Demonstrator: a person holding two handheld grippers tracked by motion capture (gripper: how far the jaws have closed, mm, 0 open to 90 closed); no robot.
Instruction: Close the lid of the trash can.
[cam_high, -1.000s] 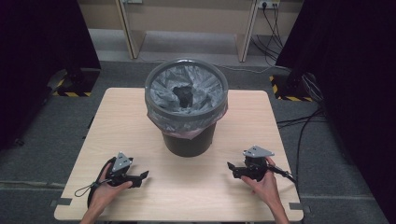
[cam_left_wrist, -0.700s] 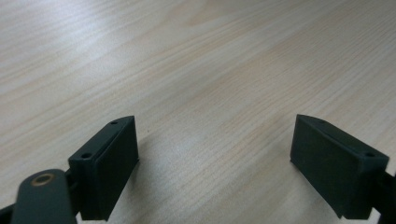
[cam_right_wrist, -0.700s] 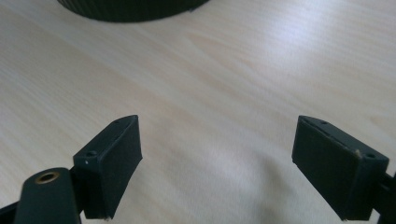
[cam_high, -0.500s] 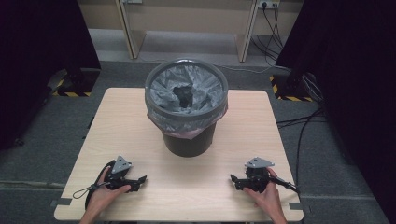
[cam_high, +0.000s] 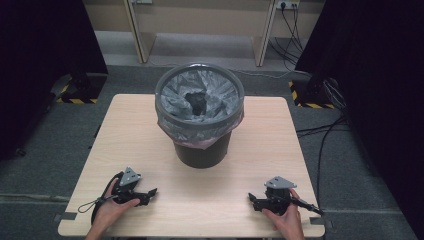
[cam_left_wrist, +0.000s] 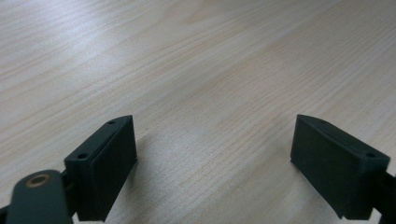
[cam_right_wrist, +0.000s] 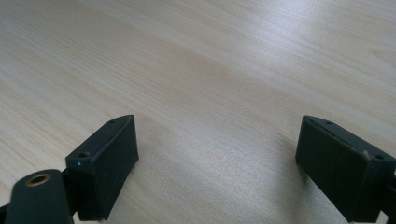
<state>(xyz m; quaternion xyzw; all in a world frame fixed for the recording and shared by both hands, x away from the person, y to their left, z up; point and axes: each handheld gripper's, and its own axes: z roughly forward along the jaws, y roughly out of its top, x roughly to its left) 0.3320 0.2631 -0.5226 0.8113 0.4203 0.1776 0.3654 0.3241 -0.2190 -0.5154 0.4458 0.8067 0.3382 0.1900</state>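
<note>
1. A pale, light-brown wood grain with fine streaks is being shown by the square wooden table (cam_high: 150, 135).
2. A black round plastic bin (cam_high: 202, 150) is being lined with a crinkled grey plastic bag (cam_high: 220, 95), pinkish where it hangs below the rim.
3. Black is being shown by the left gripper (cam_high: 145, 194) and the right gripper (cam_high: 256, 201), each topped by a grey plate.
4. Yellow-and-black stripes are being shown on the grey carpeted floor (cam_high: 45, 145).

Light wooden table (cam_high: 150, 130) bears a lined bin (cam_high: 200, 120).
</note>
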